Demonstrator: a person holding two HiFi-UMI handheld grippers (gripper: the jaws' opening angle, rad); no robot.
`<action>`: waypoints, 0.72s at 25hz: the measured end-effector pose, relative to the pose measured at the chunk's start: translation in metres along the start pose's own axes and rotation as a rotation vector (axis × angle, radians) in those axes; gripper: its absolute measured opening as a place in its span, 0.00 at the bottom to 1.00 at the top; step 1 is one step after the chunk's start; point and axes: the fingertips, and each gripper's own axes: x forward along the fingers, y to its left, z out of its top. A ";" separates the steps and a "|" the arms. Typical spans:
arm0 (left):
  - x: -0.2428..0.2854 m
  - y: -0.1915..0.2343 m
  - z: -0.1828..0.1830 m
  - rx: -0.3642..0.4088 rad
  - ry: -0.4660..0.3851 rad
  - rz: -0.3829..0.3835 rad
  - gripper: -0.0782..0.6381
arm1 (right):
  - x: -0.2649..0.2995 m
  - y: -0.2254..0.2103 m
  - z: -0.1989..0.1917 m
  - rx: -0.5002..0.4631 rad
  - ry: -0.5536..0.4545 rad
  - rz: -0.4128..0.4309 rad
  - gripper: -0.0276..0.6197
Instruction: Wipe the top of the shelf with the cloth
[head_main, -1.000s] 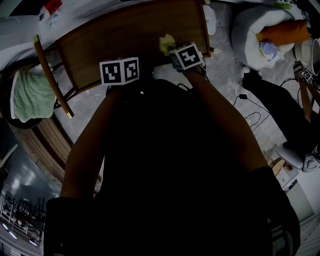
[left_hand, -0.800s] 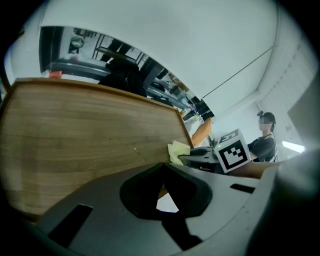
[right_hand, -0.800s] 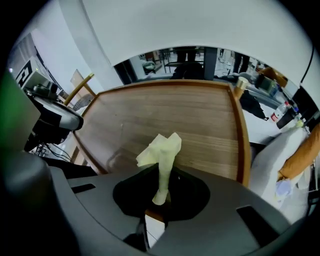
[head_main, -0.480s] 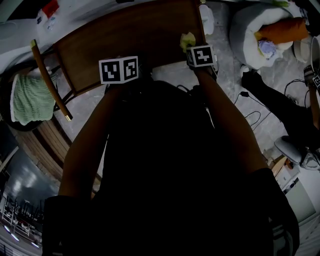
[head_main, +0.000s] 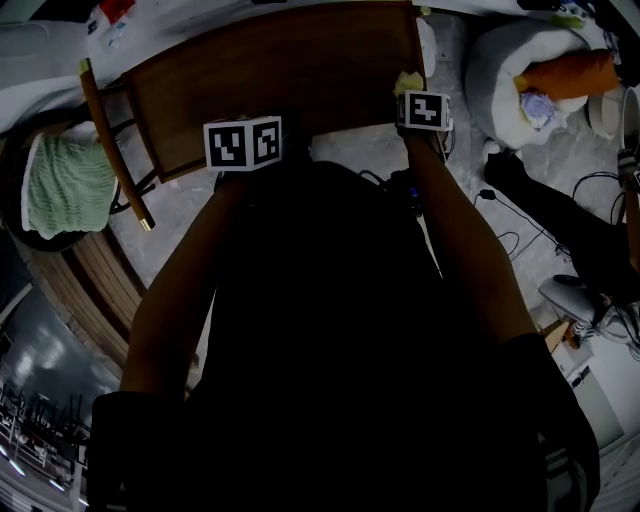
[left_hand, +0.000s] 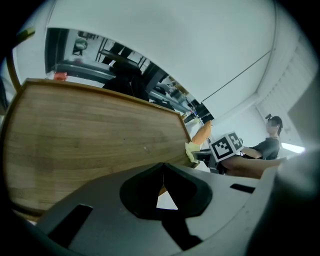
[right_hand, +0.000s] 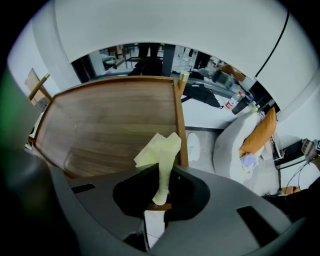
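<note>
Cloth (right_hand: 159, 150), pale yellow and crumpled, is pinched in the right gripper (right_hand: 162, 175). Its jaws are closed tight on the lower fold, so the loose bulk sticks out past the tips. That grip looks chosen to put soft fabric, not hard jaw, against the wood.

In the right gripper view the cloth hangs over the near right part of the shelf (right_hand: 110, 120), a brown wooden board, just beside the raised strip along its right edge. In the head view the same yellow tuft (head_main: 407, 82) shows right of centre at the top of the frame, at the board's right-hand near corner. Whether the fabric is actually pressed onto the surface cannot be told from these views.

The left gripper (left_hand: 162, 170) has its jaws brought fully together with nothing between them. It sits low at the near edge of the board, left of centre in the upper part of the head view. It is probably parked there to stay out of the wiping path, since one tool is enough for the job.

With the cloth at the right-hand corner, nearly all of the board stretches away to the left of the frame, so the wipe would most naturally run that way.
</note>
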 end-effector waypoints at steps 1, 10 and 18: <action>-0.006 0.003 -0.001 -0.004 -0.005 0.000 0.12 | -0.002 -0.002 0.002 0.003 -0.011 -0.019 0.11; -0.094 0.049 0.007 0.067 -0.080 0.068 0.12 | -0.049 0.099 0.055 0.048 -0.230 0.151 0.11; -0.200 0.112 0.028 0.000 -0.199 0.139 0.12 | -0.109 0.354 0.117 -0.155 -0.364 0.607 0.11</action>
